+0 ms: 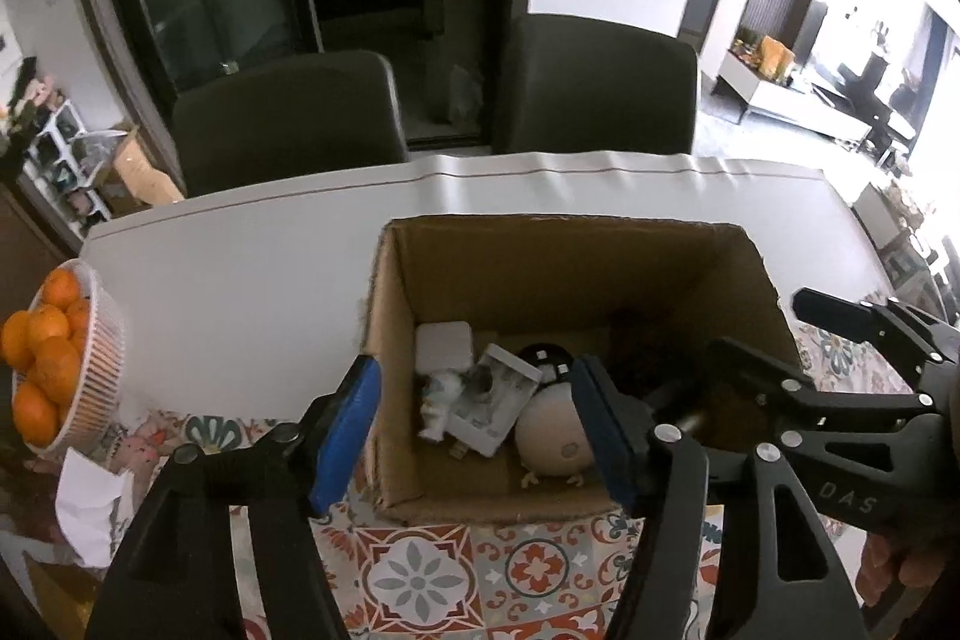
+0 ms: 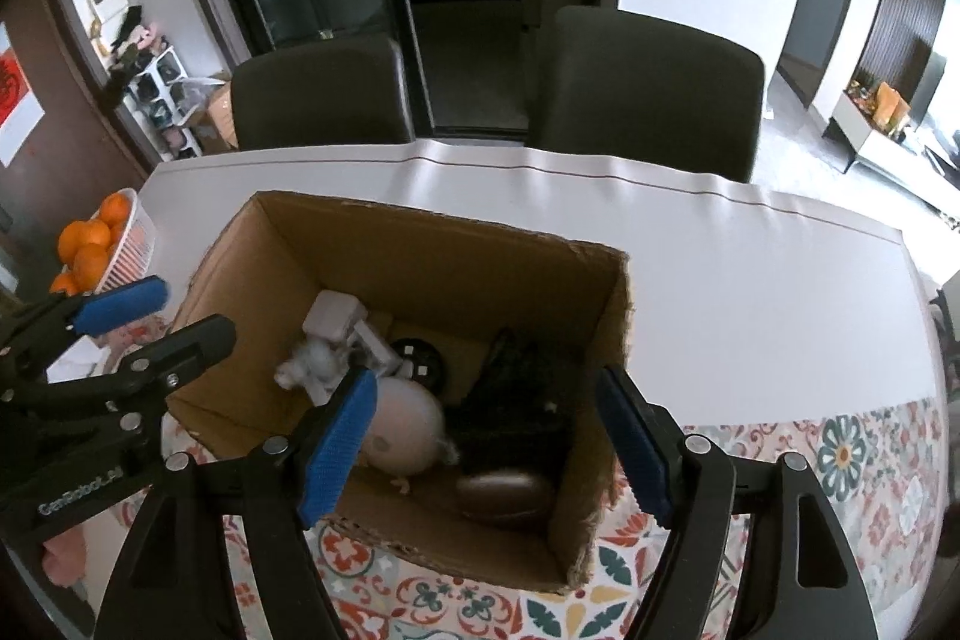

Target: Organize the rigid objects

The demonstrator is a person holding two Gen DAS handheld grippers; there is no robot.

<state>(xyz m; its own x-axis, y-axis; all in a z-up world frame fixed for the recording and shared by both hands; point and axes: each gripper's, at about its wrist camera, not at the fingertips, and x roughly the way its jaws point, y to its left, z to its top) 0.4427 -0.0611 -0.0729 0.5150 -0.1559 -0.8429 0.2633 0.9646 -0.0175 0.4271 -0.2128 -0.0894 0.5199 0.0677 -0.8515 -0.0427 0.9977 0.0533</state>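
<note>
Several rigid shapes in corrugated cardboard box (image 1: 528, 274)

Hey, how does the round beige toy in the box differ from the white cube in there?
The round beige toy is egg-shaped and smooth; the white cube is flat-faced with corners. The toy is beige with small feet at its base; the cube is plain white. The toy lies near the cardboard box's front wall, the cube further back at the left. Both rest on the box floor.
</note>
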